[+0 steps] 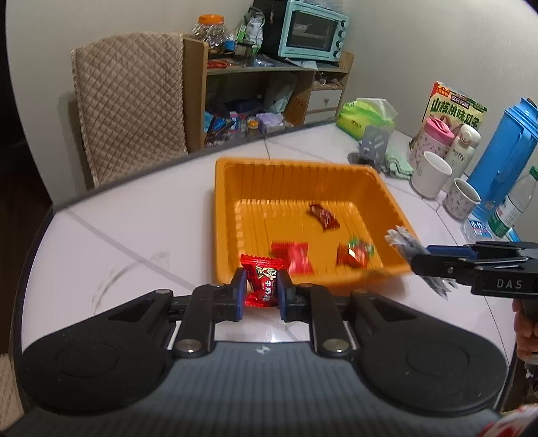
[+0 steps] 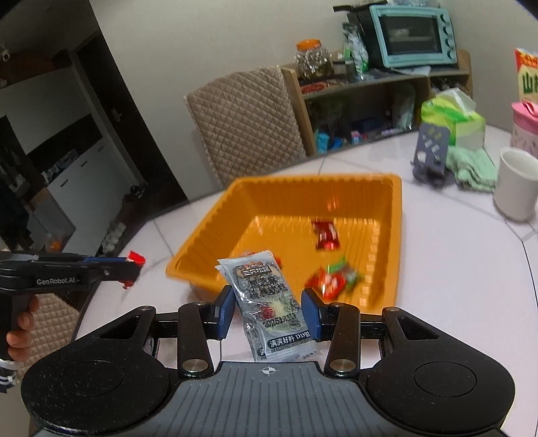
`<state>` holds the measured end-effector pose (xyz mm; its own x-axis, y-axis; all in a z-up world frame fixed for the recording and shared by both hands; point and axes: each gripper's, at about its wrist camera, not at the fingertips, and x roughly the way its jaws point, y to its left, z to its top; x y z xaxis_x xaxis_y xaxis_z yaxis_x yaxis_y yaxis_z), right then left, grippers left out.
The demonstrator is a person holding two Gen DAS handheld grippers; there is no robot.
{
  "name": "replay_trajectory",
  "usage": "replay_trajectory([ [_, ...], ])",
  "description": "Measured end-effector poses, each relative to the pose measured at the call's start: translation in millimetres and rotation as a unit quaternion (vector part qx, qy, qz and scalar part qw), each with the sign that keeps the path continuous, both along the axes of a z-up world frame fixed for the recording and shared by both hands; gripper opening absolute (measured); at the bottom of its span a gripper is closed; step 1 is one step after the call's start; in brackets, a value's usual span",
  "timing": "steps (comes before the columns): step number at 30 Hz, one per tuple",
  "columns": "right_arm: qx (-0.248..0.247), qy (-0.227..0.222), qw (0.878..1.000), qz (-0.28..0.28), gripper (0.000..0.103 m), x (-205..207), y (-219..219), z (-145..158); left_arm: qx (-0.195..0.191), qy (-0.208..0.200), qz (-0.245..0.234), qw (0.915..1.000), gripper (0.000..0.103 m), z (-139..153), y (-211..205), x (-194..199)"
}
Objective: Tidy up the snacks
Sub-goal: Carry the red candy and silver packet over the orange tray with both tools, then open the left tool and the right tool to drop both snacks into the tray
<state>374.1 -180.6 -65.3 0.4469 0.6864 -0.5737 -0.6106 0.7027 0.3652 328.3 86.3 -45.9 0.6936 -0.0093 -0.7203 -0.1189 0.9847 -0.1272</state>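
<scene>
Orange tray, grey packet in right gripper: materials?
Orange tray: looks like thin moulded plastic, glossy, with ribbed walls and highlights on the floor. Grey packet: probably plastic film, shiny and crinkled, with a crimped, serrated end seal; held in the right gripper.

One orange tray (image 1: pixel 228 208) sits on the bench (image 1: pixel 134 235). Inside it lie three red-wrapped candies: one (image 1: pixel 323 216) toward the back, one (image 1: pixel 292 254) at the near wall, one (image 1: pixel 354 252) with some green on its wrapper.

A fourth red candy (image 1: pixel 261 281) is clamped in the left tool (image 1: pixel 261 295). Grey snack packets (image 2: pixel 269 302), at least two stacked, sit in the right tool (image 2: pixel 267 311).

Two tools in all, and two hands, one (image 2: pixel 20 322) seen in the right wrist view, the other (image 1: pixel 526 332) in the left.

Further back: two white cups, one plain (image 1: pixel 430 174), one patterned (image 1: pixel 461 199); one blue thermos (image 1: pixel 504 148); one teal toaster oven (image 1: pixel 314 32); one quilted chair (image 1: pixel 131 101).
</scene>
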Motion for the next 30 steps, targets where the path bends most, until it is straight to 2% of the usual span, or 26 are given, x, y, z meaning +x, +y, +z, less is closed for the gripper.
replay_trajectory([
  [8, 0.017, 0.001, 1.0, -0.022, 0.043, 49, 26, -6, 0.004, 0.005, -0.013, 0.9999, 0.017, -7, -2, 65],
  [16, 0.019, 0.025, 0.998, -0.048, 0.043, 81, 40, -24, 0.01, 0.029, -0.025, 0.9992, 0.017, -31, -3, 114],
  [30, 0.016, 0.045, 0.996, -0.072, 0.043, 104, 44, -39, 0.03, 0.047, -0.039, 0.9977, 0.017, -57, -4, 155],
])
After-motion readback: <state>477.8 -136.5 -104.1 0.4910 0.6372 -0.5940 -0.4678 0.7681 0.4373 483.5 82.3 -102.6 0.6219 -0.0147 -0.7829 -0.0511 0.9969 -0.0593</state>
